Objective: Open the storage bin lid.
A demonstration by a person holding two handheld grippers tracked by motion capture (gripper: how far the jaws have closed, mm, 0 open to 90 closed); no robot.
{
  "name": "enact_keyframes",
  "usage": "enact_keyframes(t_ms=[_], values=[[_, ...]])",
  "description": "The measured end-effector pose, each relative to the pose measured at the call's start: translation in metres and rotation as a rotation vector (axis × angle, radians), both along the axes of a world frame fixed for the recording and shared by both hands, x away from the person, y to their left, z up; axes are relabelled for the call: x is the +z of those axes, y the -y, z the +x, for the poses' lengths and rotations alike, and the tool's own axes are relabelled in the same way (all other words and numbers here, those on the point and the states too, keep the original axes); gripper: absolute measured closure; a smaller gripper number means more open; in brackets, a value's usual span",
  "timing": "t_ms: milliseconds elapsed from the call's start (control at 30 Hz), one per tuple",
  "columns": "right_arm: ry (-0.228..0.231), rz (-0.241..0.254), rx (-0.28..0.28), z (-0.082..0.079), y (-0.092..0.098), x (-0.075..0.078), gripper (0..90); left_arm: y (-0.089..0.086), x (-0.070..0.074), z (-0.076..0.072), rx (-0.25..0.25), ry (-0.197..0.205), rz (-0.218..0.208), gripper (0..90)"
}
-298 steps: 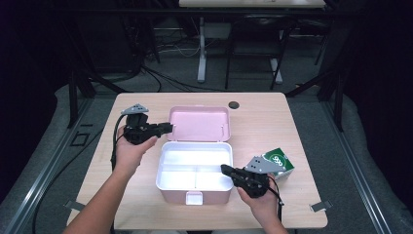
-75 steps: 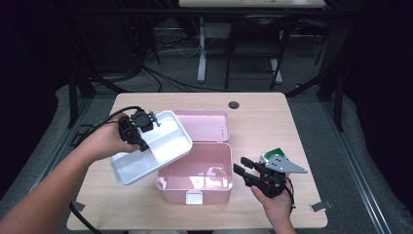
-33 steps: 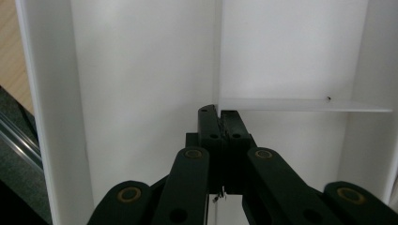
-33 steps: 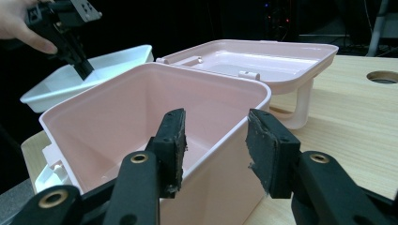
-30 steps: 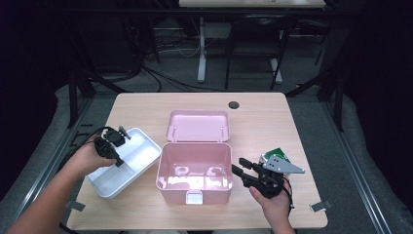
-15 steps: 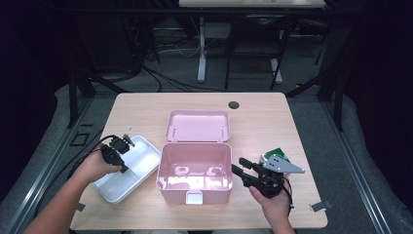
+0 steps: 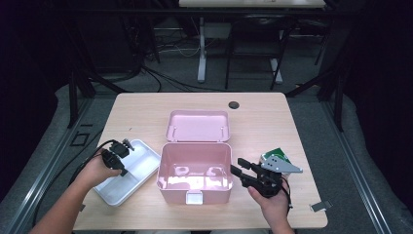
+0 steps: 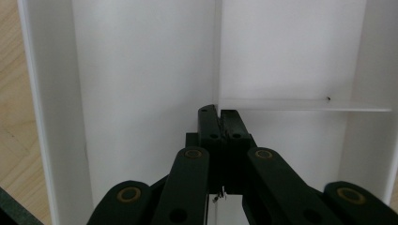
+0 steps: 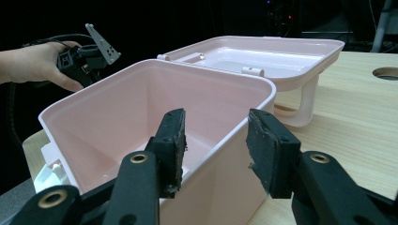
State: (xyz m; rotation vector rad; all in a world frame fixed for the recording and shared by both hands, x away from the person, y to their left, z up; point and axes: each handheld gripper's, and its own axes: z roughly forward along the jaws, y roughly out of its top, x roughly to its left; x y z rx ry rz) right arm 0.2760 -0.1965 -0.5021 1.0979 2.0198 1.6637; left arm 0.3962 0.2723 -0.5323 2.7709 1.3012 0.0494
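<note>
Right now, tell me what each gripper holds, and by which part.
Left gripper pinches the white tray's inner divider. Right gripper straddles the pink box's wall, jaws apart, holding nothing.

Light wooden table (image 7: 146, 109) with a round dark cable port (image 7: 234, 104) near its far edge, standing on grey floor (image 7: 321, 114). Beyond it, dark surroundings hold black frame legs (image 7: 78, 83), loose cables (image 7: 160, 78) and a white desk pedestal (image 7: 201, 48).

Left gripper (image 7: 120, 155) fingers clamped together; right gripper (image 9: 213, 150) fingers parted.
</note>
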Motion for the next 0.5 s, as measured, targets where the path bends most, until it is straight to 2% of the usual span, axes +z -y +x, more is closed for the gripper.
enact_keyframes(t_ms=[233, 333, 367, 400, 433, 500], values=[[-0.002, -0.002, -0.003, 0.000, 0.000, 0.000, 56.7, -0.002, -0.007, 0.000, 0.011, 0.008, -0.009, 89.1], [-0.005, -0.005, -0.003, 0.001, 0.001, 0.001, 55.6, -0.005, -0.003, -0.001, 0.031, 0.022, -0.026, 82.1], [-0.002, -0.005, -0.006, 0.000, 0.000, 0.002, 54.4, -0.008, 0.002, -0.002, 0.042, 0.034, -0.049, 76.0], [-0.002, -0.005, -0.006, 0.000, 0.000, 0.002, 54.4, -0.008, 0.002, -0.002, 0.042, 0.034, -0.049, 72.6], [-0.001, -0.009, -0.004, 0.000, -0.001, 0.003, 53.9, -0.009, 0.004, -0.004, 0.046, 0.041, -0.058, 72.6], [-0.003, -0.018, -0.001, 0.001, -0.002, 0.005, 52.1, -0.011, 0.011, -0.007, 0.056, 0.088, -0.064, 67.4]])
